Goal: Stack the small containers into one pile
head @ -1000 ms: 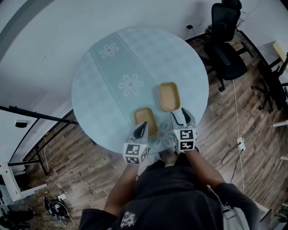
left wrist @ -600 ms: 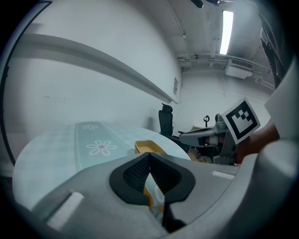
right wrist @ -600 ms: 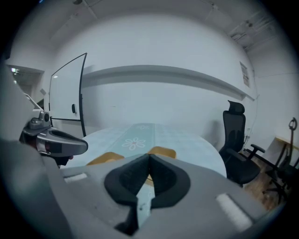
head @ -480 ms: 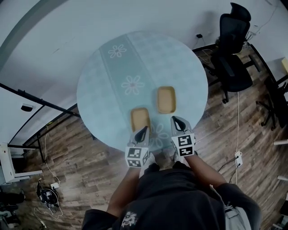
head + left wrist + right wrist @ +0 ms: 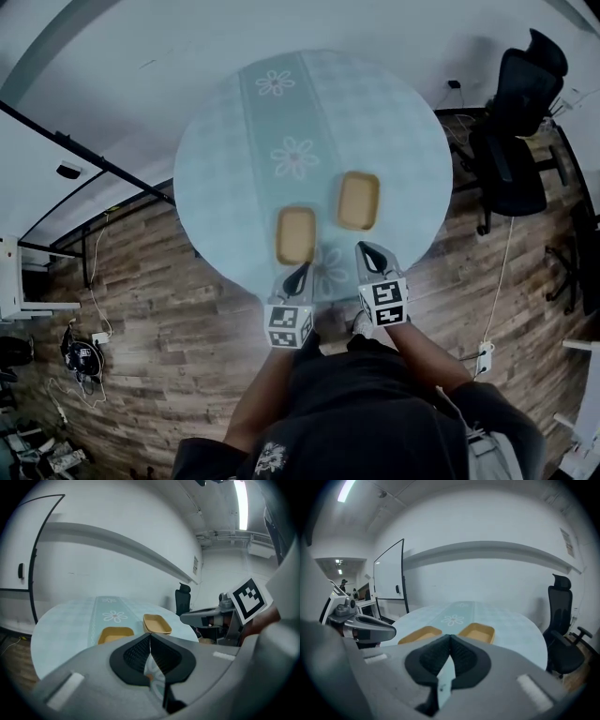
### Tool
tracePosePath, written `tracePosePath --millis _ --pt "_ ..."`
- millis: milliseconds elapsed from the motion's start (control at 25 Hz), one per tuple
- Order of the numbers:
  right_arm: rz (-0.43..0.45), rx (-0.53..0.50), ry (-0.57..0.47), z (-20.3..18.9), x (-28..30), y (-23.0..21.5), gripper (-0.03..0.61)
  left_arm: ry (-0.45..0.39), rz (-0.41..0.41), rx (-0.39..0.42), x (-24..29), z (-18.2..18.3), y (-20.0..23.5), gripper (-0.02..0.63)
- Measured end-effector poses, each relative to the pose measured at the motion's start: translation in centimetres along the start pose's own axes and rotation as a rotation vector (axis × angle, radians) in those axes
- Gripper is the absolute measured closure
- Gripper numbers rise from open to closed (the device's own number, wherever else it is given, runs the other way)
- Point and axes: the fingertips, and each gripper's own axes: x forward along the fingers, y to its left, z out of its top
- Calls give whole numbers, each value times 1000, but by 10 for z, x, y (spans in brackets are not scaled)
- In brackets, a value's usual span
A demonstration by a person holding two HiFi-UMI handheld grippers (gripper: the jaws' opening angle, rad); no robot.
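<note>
At the near edge of the table, close to the person's body, both grippers are held low and empty.
- left gripper (image 5: 301,270): jaws pressed together, nothing between the pads. Its own view shows the black ribbed pads (image 5: 138,651) meeting in one line.
- right gripper (image 5: 368,249): likewise closed on nothing.
- Both point forward and slightly down, clear of either container.

Just beyond the left gripper's tip lies the first shallow tan rectangular container (image 5: 295,234). It has rounded corners, sits open side up and is empty. A little farther, ahead of the right gripper, lies the second tan container (image 5: 358,200), which has the same shape and is turned at a slight angle. The two are near each other but not touching, so nothing is stacked yet. Both rest on the round table with a pale blue-green flowered cloth (image 5: 403,131).

Judgement: the containers look thin-walled, light and fairly stiff, probably plastic, with a smooth rim that may slip. The best hold is a pinch across one long side wall near its middle, one pad inside and one outside, so the container does not tip. The jaws must open first. A nudge could slide a container on the cloth.

Farther off, a black office chair (image 5: 514,150) stands on the wood-plank floor (image 5: 141,309).
</note>
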Motion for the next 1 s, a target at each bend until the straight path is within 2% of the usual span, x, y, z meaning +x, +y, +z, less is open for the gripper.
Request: tracePosePath --millis 160,320,480,560,1000 --pt "55 -20 12 -6 6 11 577 5 60 -45 -9 -13 9 607" --pt "82 -53 49 -16 12 19 577 6 71 -97 -14 -26 12 606" --pt "108 -63 73 -28 14 19 577 19 142 -105 -14 -39 18 596" --pt "118 -65 77 -32 17 22 577 46 170 -99 -12 -48 22 502" --pt "145 -81 116 -54 27 21 577 126 296 -116 11 -76 57 116"
